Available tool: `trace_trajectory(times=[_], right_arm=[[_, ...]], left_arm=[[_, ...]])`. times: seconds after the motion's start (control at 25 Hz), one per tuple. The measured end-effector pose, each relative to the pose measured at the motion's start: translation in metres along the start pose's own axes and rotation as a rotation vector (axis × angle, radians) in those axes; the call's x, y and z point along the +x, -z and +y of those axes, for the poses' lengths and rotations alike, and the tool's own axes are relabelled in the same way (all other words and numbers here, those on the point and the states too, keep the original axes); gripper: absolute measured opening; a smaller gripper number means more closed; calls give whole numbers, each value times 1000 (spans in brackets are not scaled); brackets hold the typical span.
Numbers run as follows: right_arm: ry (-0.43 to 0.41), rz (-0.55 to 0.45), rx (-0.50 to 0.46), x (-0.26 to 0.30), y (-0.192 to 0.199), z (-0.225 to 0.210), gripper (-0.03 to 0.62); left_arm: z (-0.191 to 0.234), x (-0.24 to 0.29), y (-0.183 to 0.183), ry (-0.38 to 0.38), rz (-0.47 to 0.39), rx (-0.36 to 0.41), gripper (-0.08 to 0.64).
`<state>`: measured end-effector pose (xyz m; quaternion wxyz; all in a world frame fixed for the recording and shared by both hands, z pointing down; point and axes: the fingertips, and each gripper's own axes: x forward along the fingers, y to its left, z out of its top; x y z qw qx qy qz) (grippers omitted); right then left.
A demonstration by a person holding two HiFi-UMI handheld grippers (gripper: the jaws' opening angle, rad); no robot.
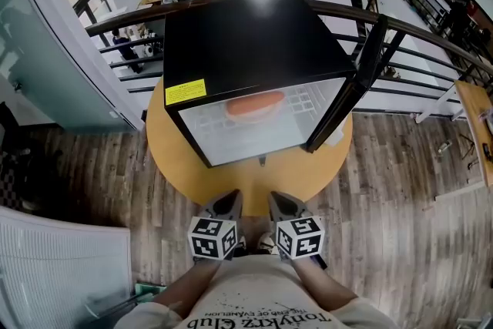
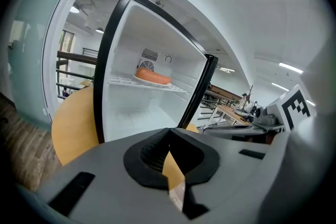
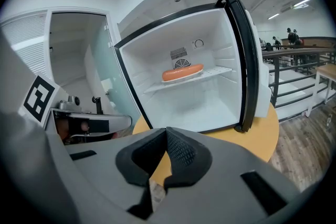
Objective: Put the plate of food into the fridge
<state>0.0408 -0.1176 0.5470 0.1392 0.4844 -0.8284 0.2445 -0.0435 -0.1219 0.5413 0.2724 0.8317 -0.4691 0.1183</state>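
Now the plate (image 1: pixel 254 105) of food is seen resting on the wire shelf (image 1: pixel 312 98) inside the fridge (image 1: pixel 254 35). An orange, sausage-shaped piece is laid across it. In both gripper views the plate is shown in the upper part of the white interior, just in front of a round vent in the back wall. The fridge is set on a round table (image 1: pixel 179 159). Its door (image 1: pixel 360 77) is swung wide open, on the right side in the head view. A yellow sticker (image 1: pixel 186 92) is fixed at the front left corner of the black top.

The left claw (image 1: pixel 229 202) is clenched, its tips pressed together with nothing grasped between them. The right claw (image 1: pixel 279 202) is likewise clenched on nothing. Both are held side by side, just beside each other, near the table's near edge. They are kept well apart from the fridge and the plate, and are pointed toward the open compartment. Behind the fridge a dark railing (image 1: pixel 431 35) is seen, and a wooden floor (image 1: pixel 400 189) is spread round the table.
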Motion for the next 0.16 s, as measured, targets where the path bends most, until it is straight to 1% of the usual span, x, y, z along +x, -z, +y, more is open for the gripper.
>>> trace_trajectory(times=[0.16], right_arm=[[1, 2, 4, 0, 1, -1, 26]], left_arm=[[0, 0, 2, 3, 5, -2, 25]])
